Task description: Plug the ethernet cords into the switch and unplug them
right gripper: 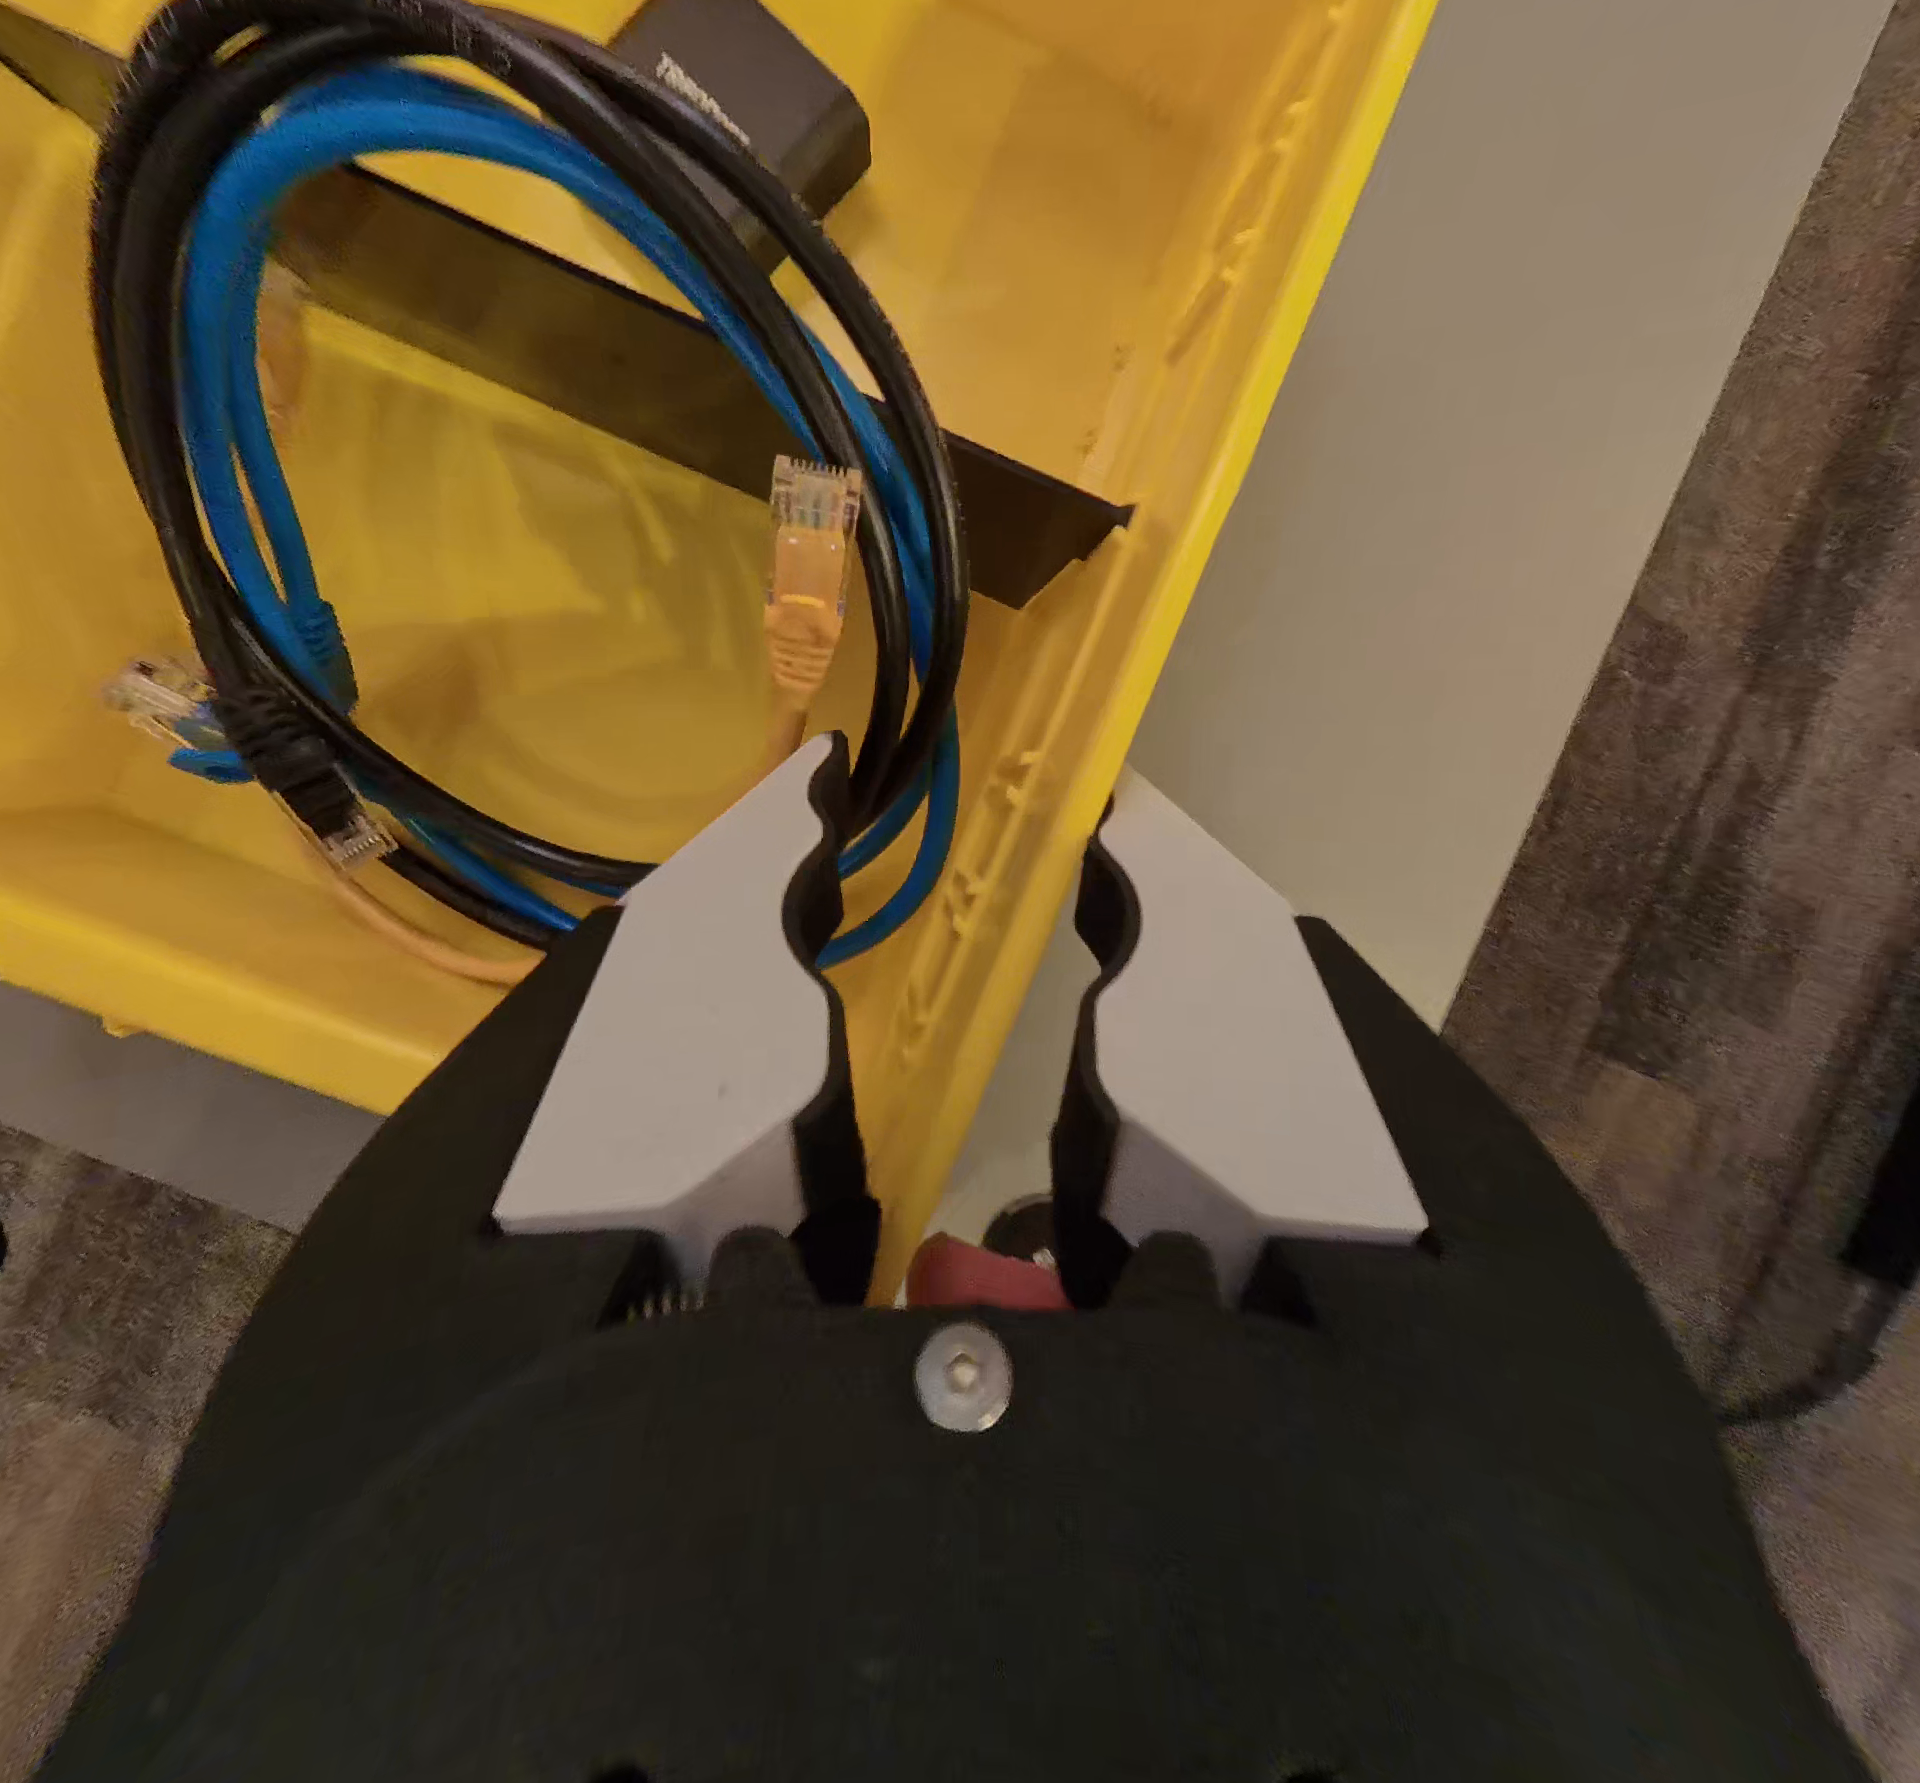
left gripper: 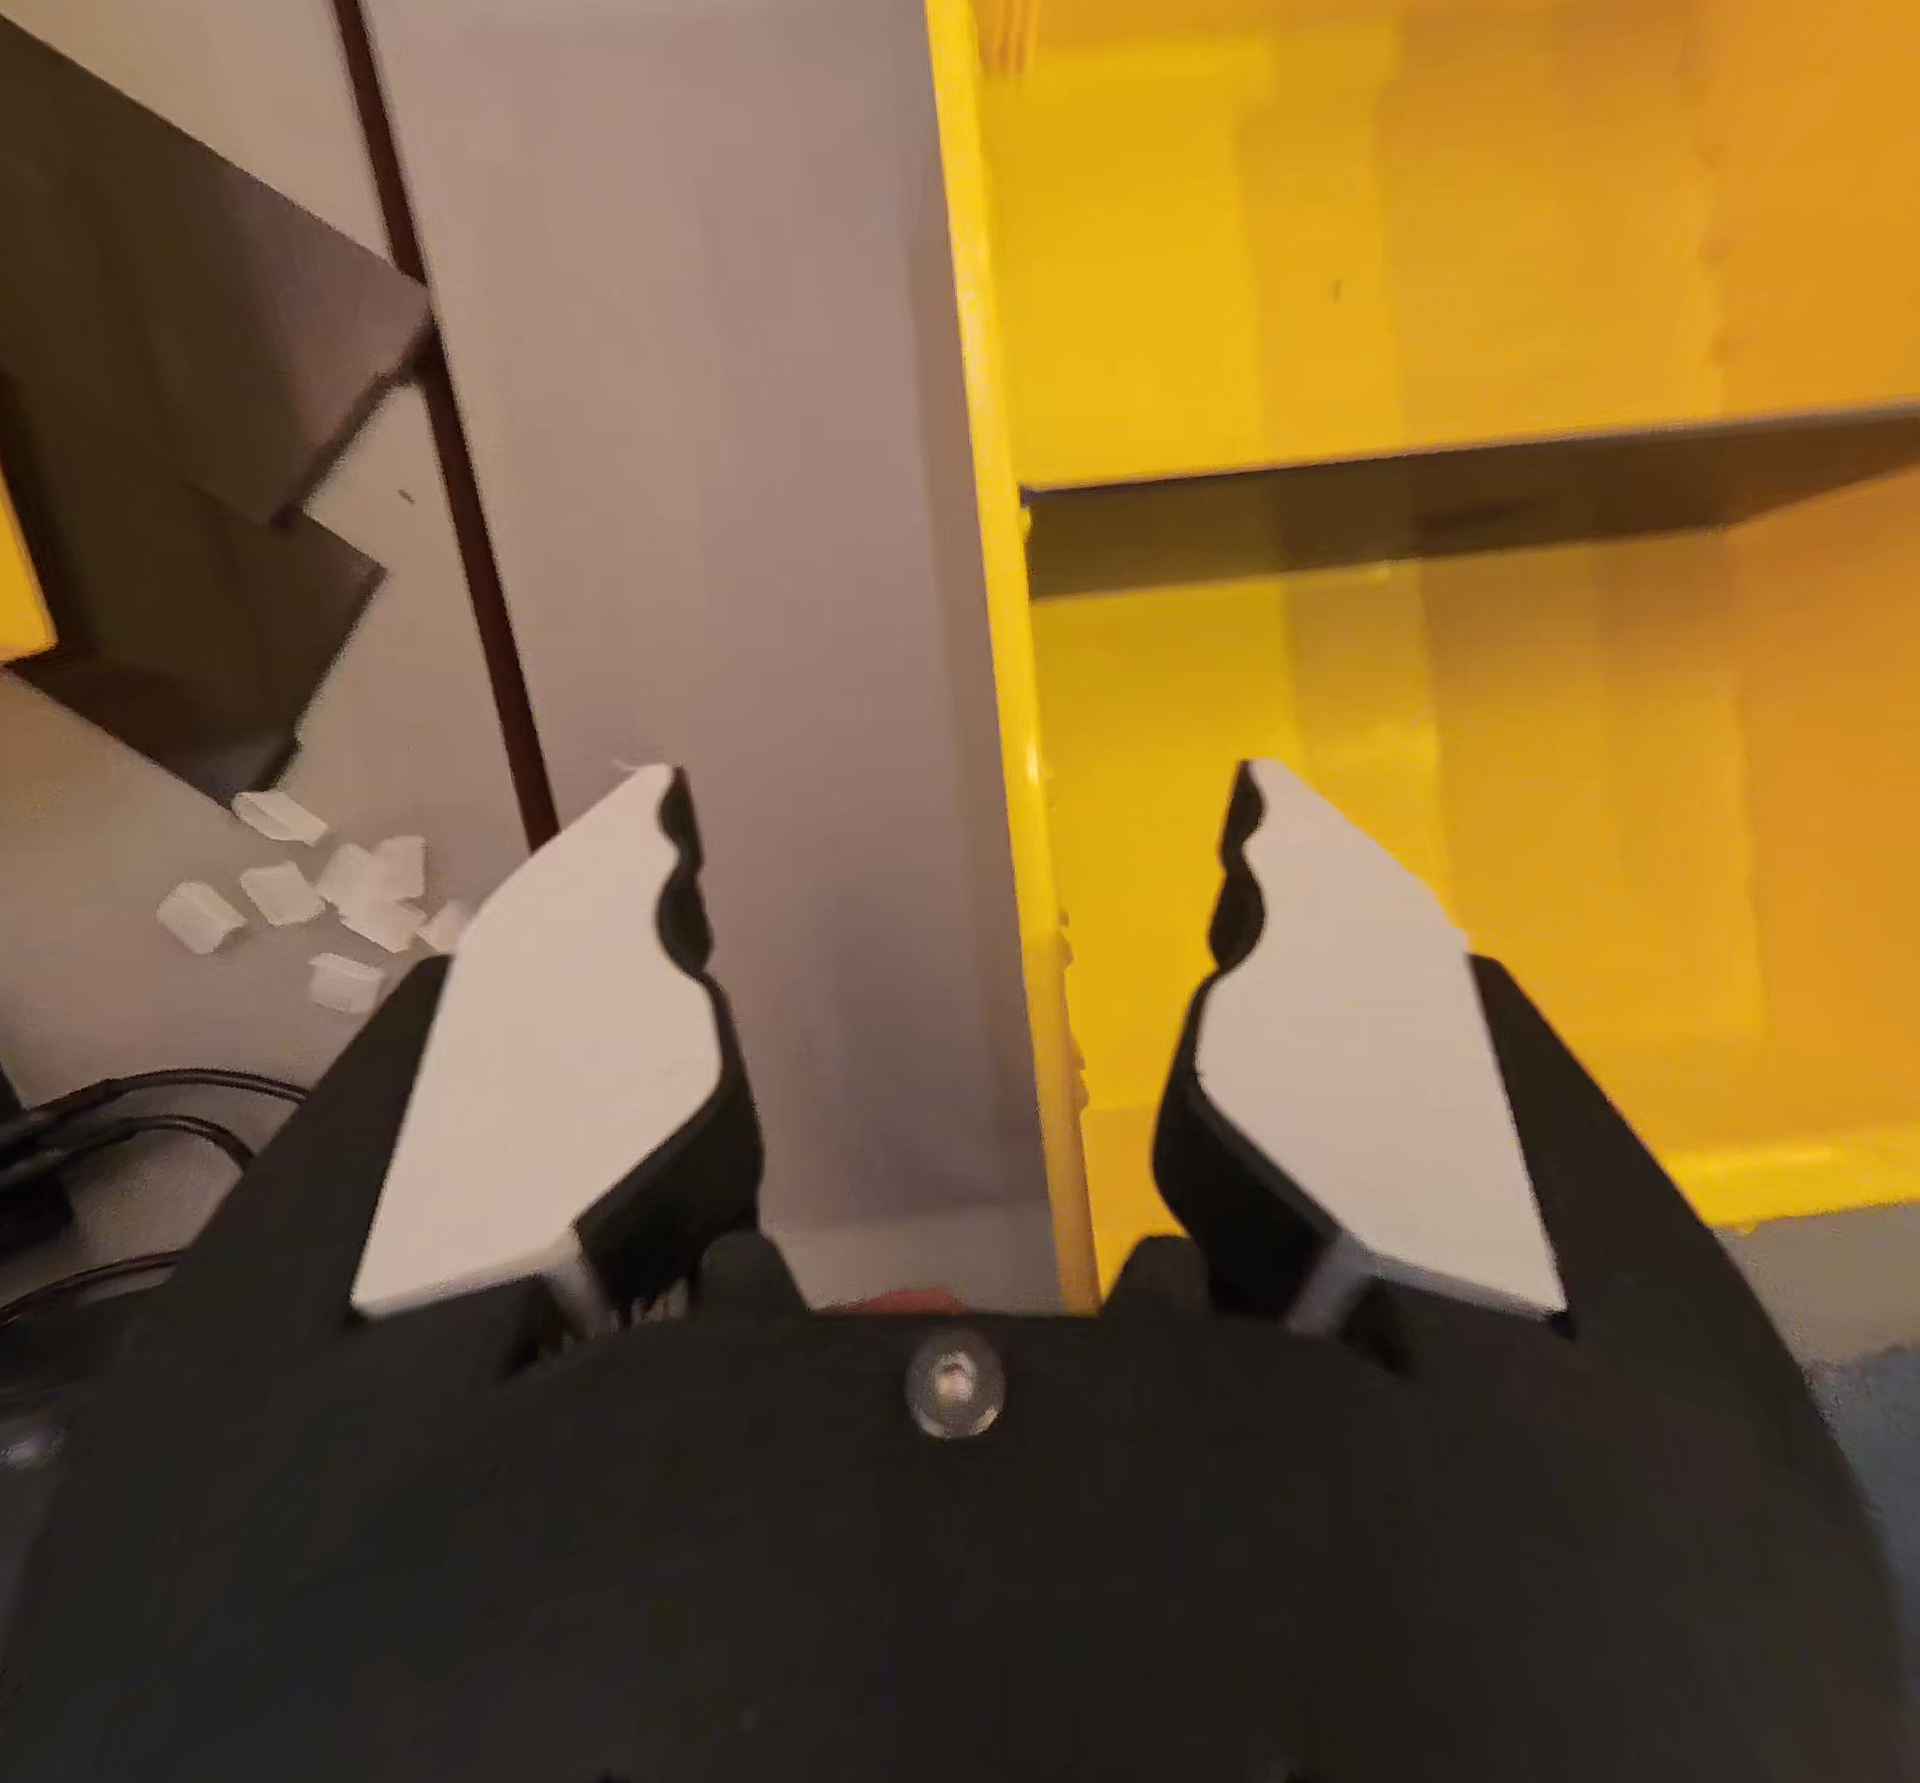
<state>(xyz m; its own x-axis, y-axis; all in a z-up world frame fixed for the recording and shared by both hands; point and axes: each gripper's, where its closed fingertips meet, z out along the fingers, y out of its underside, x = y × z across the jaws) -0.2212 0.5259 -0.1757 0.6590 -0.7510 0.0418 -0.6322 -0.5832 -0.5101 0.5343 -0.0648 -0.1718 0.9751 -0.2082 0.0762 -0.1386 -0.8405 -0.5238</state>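
Note:
In the right wrist view a yellow bin (right gripper: pixel 1195 331) holds a coil of black cord (right gripper: pixel 135 279) and blue cord (right gripper: pixel 208 299), plus a yellow cord whose clear plug (right gripper: pixel 810 570) points up. A black switch (right gripper: pixel 748 102) sits beyond the black divider (right gripper: pixel 582 351). My right gripper (right gripper: pixel 966 788) is open, its fingers on either side of the bin's right wall, and the left finger lies against the cords. My left gripper (left gripper: pixel 956 788) is open and empty over the white table beside the bin's left rim (left gripper: pixel 987 486). No cords or switch show in the left wrist view.
Several small white pieces (left gripper: pixel 312 892) lie on the white table (left gripper: pixel 675 383) at the left, near dark cables (left gripper: pixel 135 1120) and a dark flat board (left gripper: pixel 156 383). Grey carpet (right gripper: pixel 1714 694) lies below the table's right edge. The bin compartment (left gripper: pixel 1455 850) in the left view holds nothing. The left gripper's tips are roughly 95 centimetres from the right gripper's.

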